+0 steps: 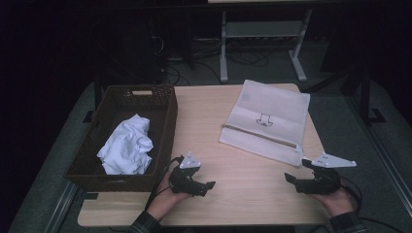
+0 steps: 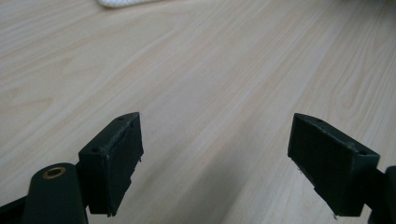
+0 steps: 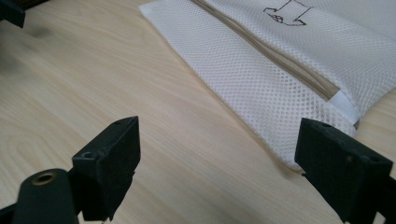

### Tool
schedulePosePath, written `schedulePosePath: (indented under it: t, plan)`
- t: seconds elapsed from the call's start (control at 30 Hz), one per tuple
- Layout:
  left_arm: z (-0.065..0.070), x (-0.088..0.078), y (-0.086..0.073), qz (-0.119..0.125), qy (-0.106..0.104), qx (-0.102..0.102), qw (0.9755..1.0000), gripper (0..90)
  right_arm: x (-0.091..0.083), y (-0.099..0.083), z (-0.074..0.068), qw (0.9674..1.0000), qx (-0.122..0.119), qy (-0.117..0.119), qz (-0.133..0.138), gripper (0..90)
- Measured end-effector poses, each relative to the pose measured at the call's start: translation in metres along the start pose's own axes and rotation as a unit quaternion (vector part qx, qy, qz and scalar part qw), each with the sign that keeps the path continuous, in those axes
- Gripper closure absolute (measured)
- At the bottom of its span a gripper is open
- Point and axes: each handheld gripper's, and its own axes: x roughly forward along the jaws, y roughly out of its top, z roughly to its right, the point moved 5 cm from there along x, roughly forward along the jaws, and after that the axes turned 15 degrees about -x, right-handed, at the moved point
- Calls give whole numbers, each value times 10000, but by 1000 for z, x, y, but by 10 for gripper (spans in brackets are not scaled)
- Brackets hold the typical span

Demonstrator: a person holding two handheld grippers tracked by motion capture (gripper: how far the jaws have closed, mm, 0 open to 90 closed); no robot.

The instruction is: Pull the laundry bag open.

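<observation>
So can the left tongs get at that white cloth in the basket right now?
Probably yes: the left tongs are open, empty and beside the basket, whose top is open, with the white cloth lying uncovered. They would have to clear its wall.

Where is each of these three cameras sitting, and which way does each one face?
High view: above the person's side, looking forward and down on the table, basket, mesh bag; both hands and grippers show.
Left gripper view: on the left gripper, looking low along bare wood; its open jaws show.
Right gripper view: on the right gripper, facing the bag's zip; open jaws show.
Shared: the bag appears in the high and right gripper views.
</observation>
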Motion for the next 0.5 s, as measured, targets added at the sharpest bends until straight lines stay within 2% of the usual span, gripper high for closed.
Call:
schedulePosePath:
  t: [0.1,0.2,0.33,0.5]
  plan:
    - [2,-2,-5,29,-38,-50,10000,174,-1,0,-7,10000,-34,-82,-35,136]
    - [2,-4,-9,28,-5,-32,10000,174,1,1,-18,9996,154,223,88,133]
    - [1,-7,-13,45,-35,-21,10000,174,7,4,-29,9997,-31,221,35,122]
    - [-5,-7,-12,86,-9,-31,10000,175,18,4,-36,9998,-69,195,18,129]
